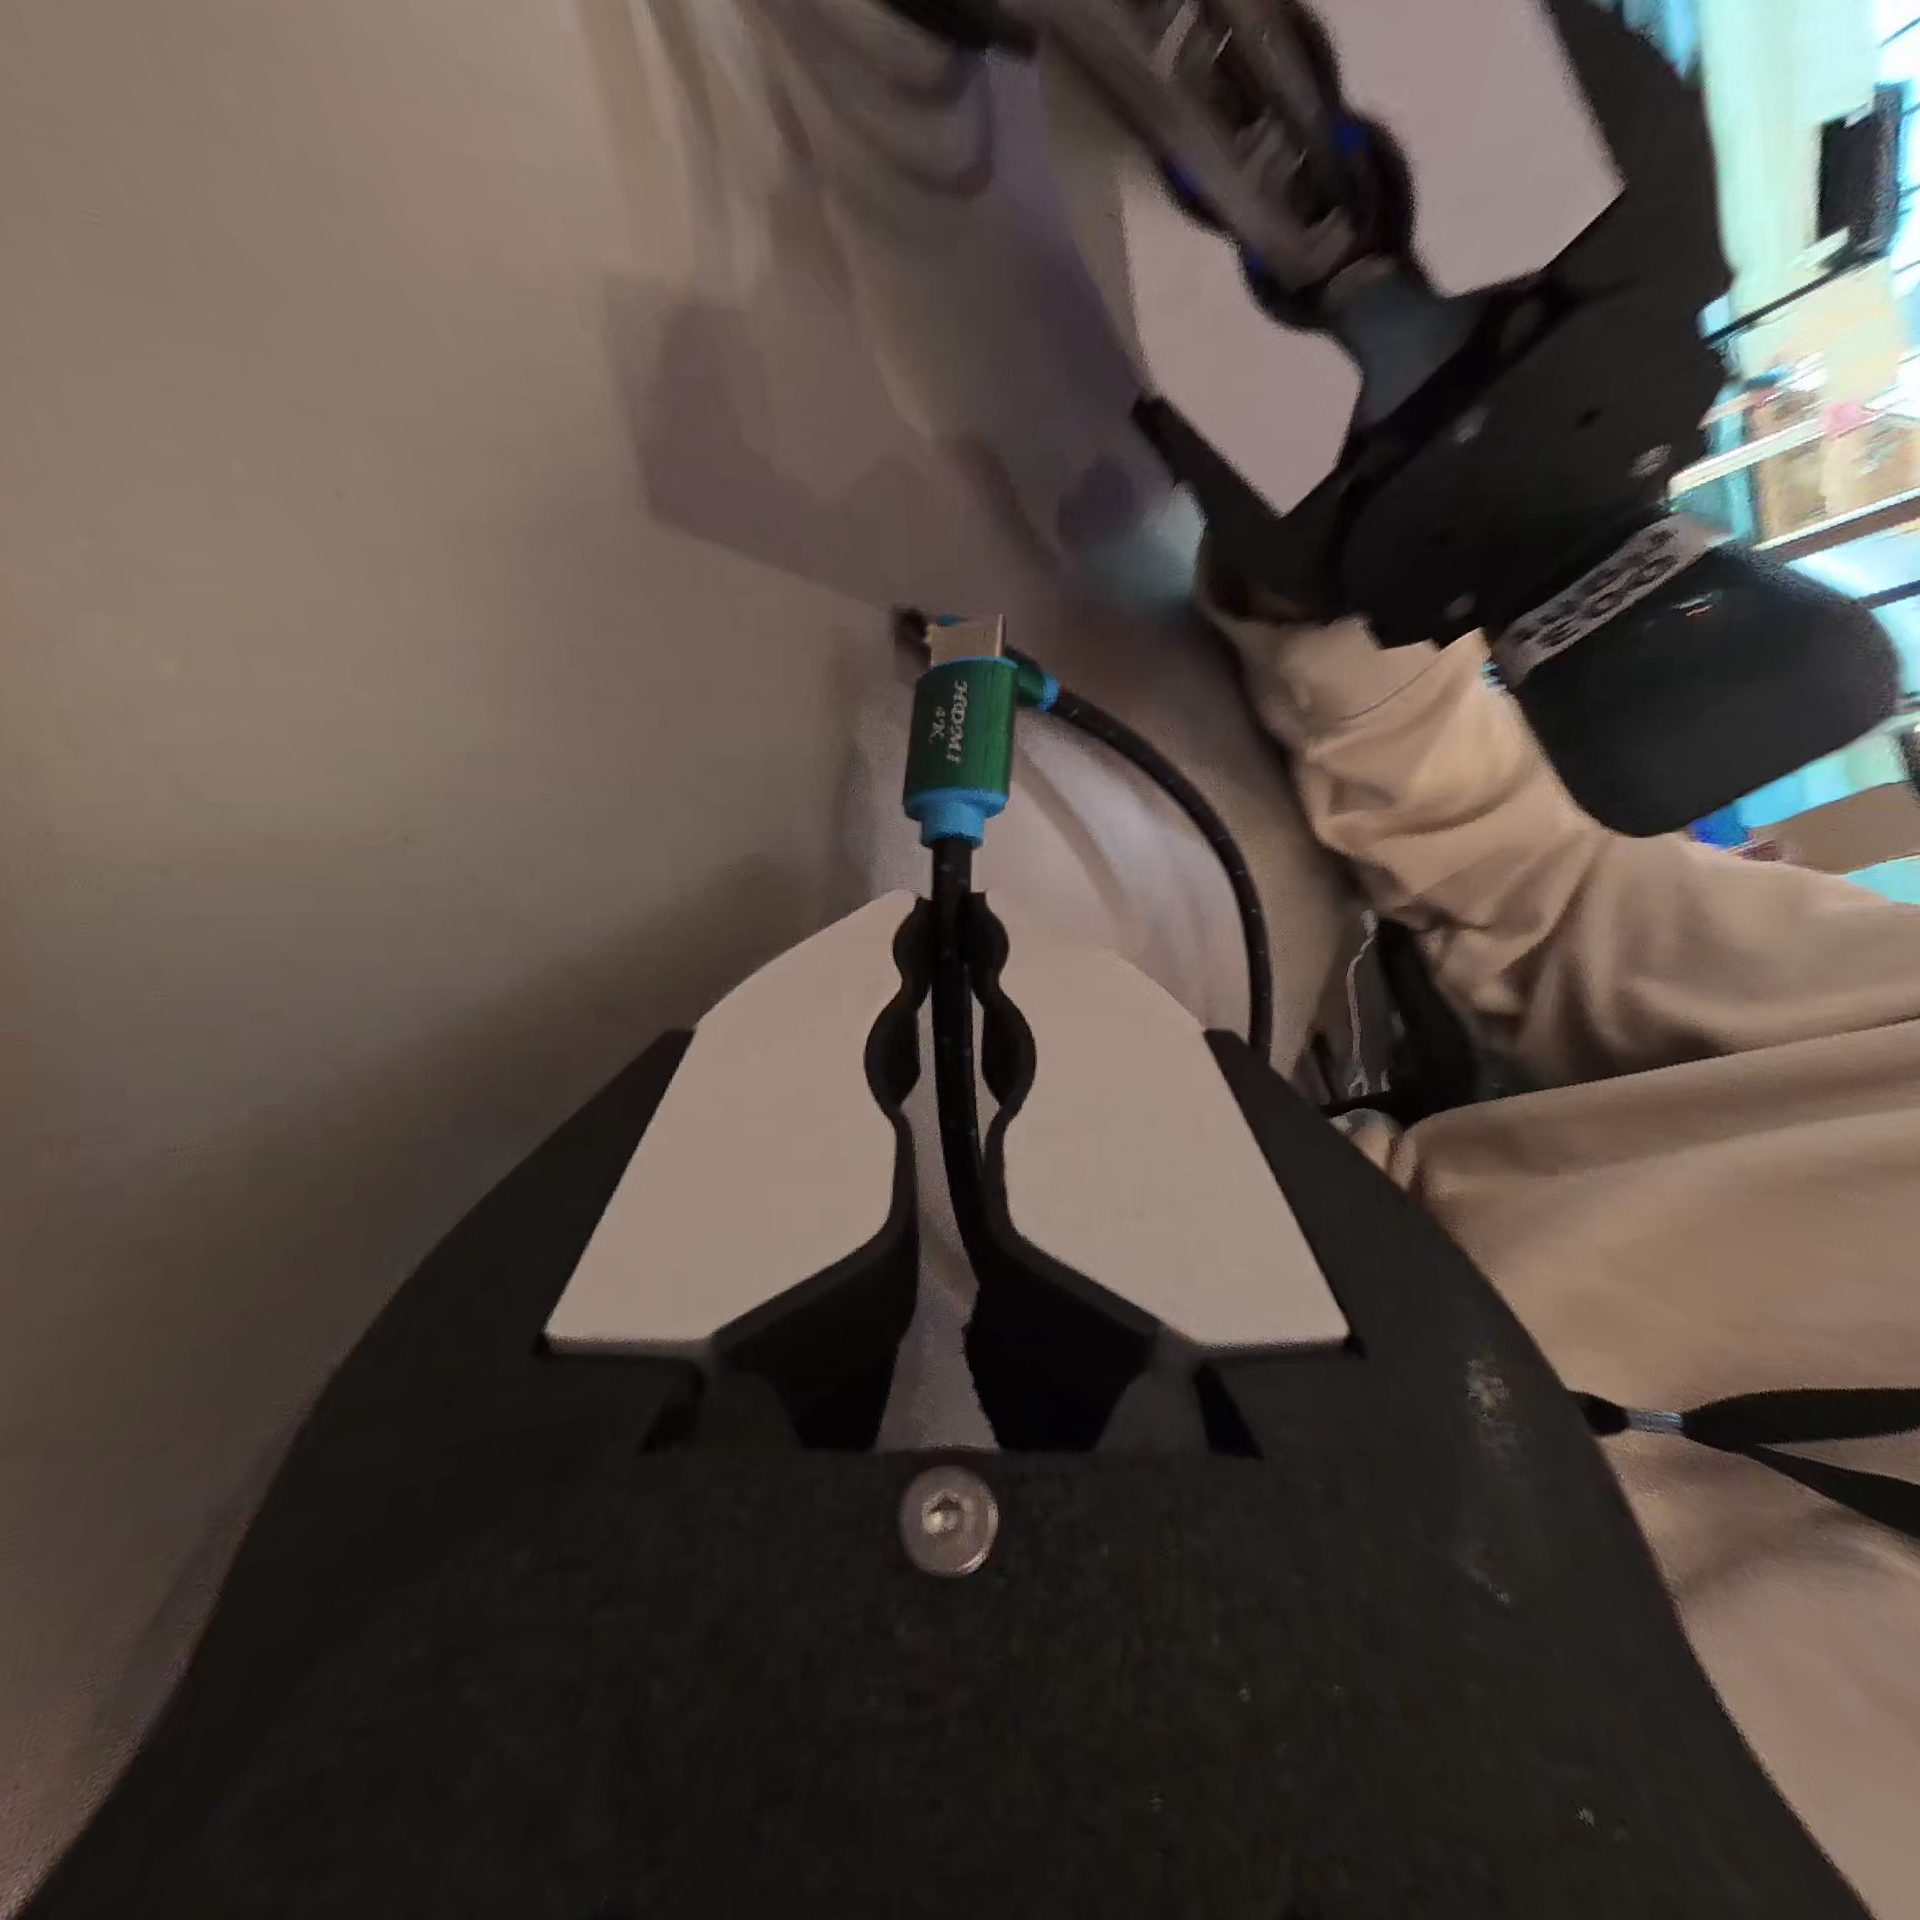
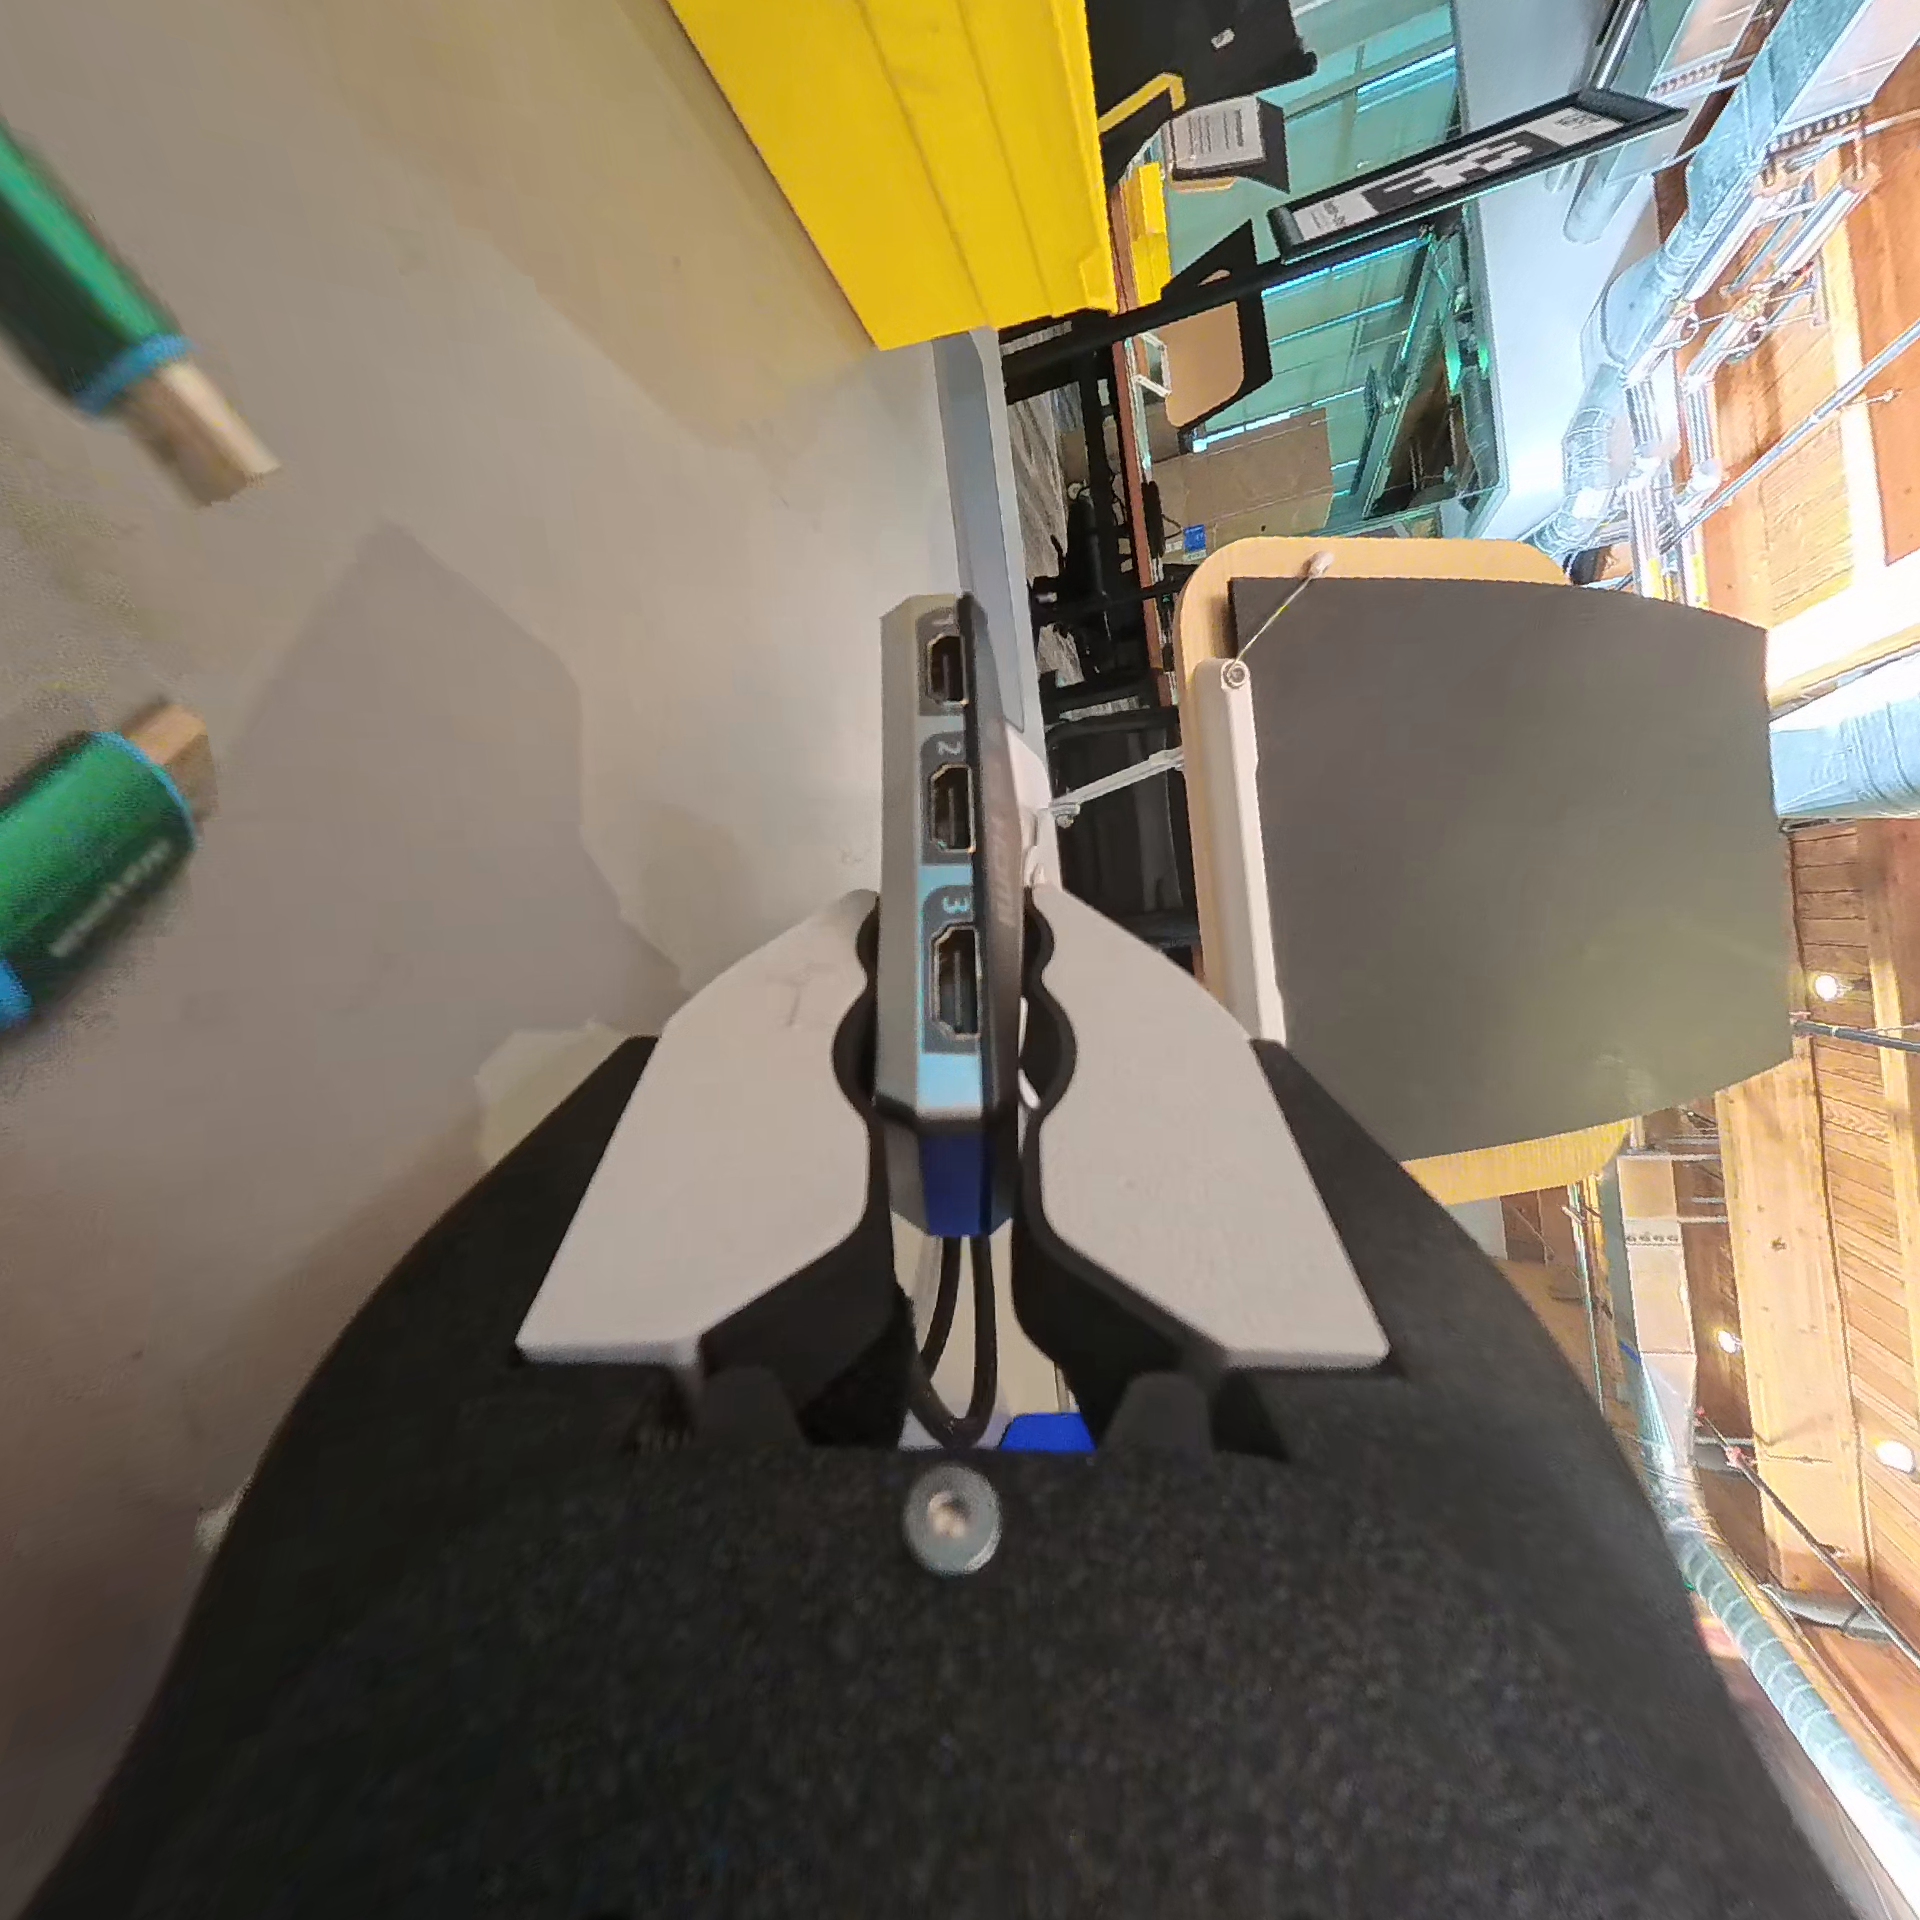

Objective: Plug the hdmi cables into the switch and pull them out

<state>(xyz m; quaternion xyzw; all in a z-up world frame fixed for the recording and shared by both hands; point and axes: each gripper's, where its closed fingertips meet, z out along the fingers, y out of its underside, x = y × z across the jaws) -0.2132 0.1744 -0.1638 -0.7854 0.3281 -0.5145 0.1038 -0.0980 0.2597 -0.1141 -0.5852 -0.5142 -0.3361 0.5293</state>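
Note:
In the left wrist view my left gripper (image 1: 954,914) is shut on the black braided HDMI cable (image 1: 954,1039), just behind its green plug with blue collar (image 1: 958,750). The plug's metal tip points away. A second green plug (image 1: 1034,681) with its own cable lies just behind it. In the right wrist view my right gripper (image 2: 956,925) is shut on the grey HDMI switch (image 2: 940,831), held on edge with its three numbered ports facing me and all empty. Two green plugs (image 2: 88,862) (image 2: 94,332) show blurred at the left edge.
The pale table top (image 2: 468,623) fills the left of both views. A yellow bin (image 2: 935,156) stands at the back. A chair with a black back (image 2: 1507,862) is beyond the table edge. A person's beige sleeve (image 1: 1507,935) and the other gripper (image 1: 1507,416) are on the right. About 15 cm separates my left fingertips from my right.

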